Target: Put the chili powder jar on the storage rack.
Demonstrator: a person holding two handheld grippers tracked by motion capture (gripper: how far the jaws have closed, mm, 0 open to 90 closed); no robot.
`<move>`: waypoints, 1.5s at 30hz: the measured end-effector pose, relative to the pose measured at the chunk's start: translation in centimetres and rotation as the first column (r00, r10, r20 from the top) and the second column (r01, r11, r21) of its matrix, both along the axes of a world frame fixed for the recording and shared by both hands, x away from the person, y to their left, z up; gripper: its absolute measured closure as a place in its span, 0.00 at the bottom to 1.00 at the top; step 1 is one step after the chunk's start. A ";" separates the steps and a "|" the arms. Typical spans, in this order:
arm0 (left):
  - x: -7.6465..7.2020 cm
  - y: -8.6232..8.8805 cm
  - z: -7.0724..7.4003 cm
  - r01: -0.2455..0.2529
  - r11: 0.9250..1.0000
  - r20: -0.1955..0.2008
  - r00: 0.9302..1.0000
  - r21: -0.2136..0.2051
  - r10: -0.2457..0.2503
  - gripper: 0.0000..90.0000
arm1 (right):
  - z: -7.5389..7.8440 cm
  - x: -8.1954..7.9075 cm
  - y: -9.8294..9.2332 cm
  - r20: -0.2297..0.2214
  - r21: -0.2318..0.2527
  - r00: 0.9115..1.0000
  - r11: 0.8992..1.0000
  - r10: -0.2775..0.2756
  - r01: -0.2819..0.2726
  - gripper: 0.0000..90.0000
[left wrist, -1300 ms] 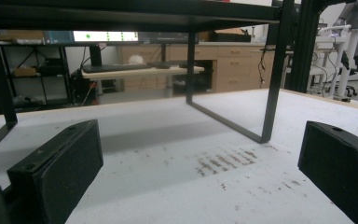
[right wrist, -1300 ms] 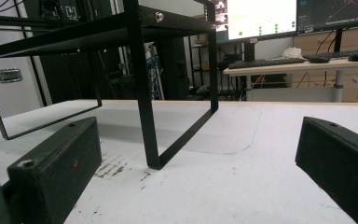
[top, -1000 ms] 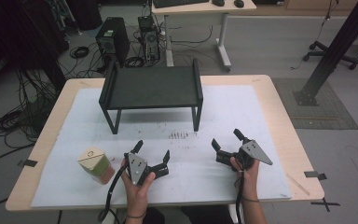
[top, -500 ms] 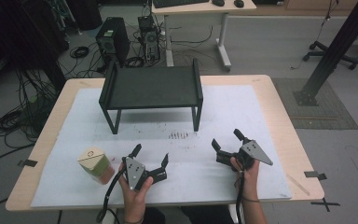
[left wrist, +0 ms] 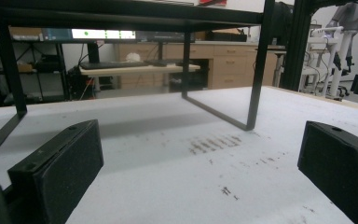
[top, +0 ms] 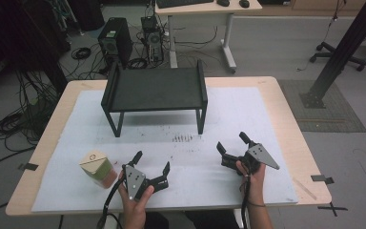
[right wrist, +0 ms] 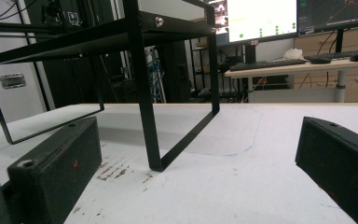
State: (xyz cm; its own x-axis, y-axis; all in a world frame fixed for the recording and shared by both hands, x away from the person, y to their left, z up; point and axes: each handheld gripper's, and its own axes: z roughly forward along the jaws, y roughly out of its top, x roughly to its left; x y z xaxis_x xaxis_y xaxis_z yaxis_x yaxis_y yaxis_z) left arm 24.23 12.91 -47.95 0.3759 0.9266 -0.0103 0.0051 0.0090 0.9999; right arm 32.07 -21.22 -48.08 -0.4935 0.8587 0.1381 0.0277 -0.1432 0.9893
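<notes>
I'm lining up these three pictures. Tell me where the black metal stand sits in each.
High view: black stand, centre, far half of table.
Left gripper view: top shelf along upper edge, leg right of centre.
Right gripper view: near leg left of centre.
Shared landmark: dark scuff marks near its front right leg.

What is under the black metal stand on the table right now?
Under the stand only bare white mat with dark scuff marks shows in both gripper views; the high view's shelf top covers that spot.
</notes>
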 end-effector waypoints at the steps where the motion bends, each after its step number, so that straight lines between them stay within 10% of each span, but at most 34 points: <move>1: -0.1 0.0 0.0 0.000 1.000 0.000 1.000 0.001 0.000 0.00 | 0.0 0.0 0.0 0.000 0.001 1.000 1.000 0.000 0.000 0.00; 45: -3.0 2.2 0.0 0.006 1.000 0.017 1.000 -0.008 -0.006 0.01 | 0.0 -0.1 -0.1 0.003 0.004 1.000 1.000 0.001 -0.001 0.00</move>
